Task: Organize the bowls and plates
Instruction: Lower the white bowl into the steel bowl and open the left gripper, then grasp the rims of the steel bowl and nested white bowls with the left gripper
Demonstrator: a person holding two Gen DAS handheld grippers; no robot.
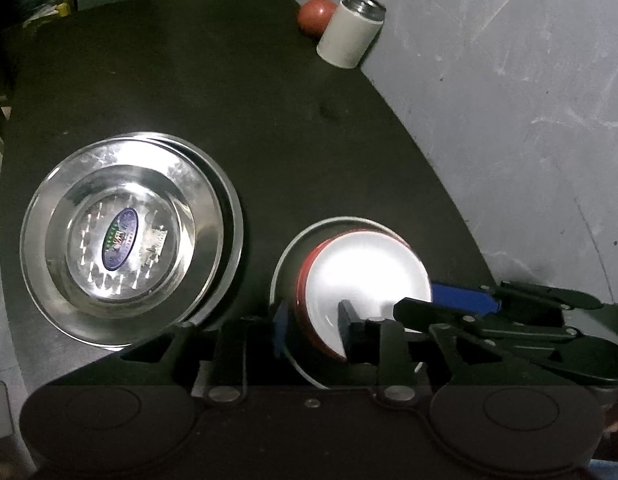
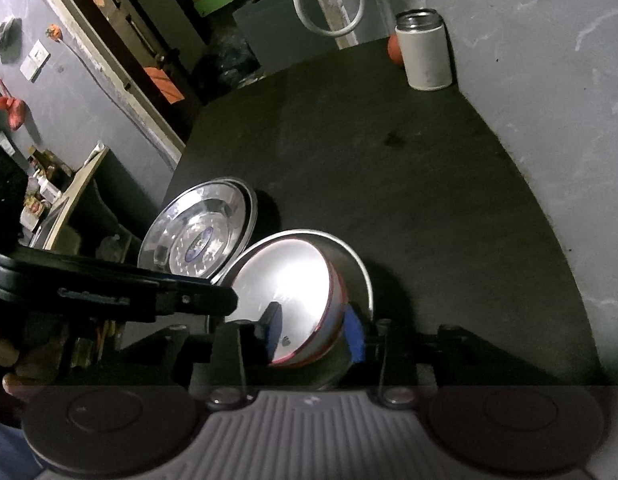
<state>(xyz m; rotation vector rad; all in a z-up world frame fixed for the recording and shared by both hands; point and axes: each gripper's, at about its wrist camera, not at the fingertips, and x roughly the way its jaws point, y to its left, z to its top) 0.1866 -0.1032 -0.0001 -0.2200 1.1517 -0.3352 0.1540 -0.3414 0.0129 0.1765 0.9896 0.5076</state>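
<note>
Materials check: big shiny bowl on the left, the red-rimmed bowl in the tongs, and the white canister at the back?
Shiny bowl: looks like polished steel, mirror glare, oval sticker inside. Red-rimmed bowl: glossy white inside, red outside; enamel, ceramic or melamine, cannot tell. White canister: matte white body, bare metal threaded neck; likely a steel flask.

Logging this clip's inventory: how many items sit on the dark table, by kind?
Shiny steel dishes stacked at the left: 2
Red-rimmed white bowl inside a grey-rimmed metal bowl, held by both grippers: 2
White cylindrical steel-mouthed canister: 1
Red-orange ball: 1
Total: 6
</note>
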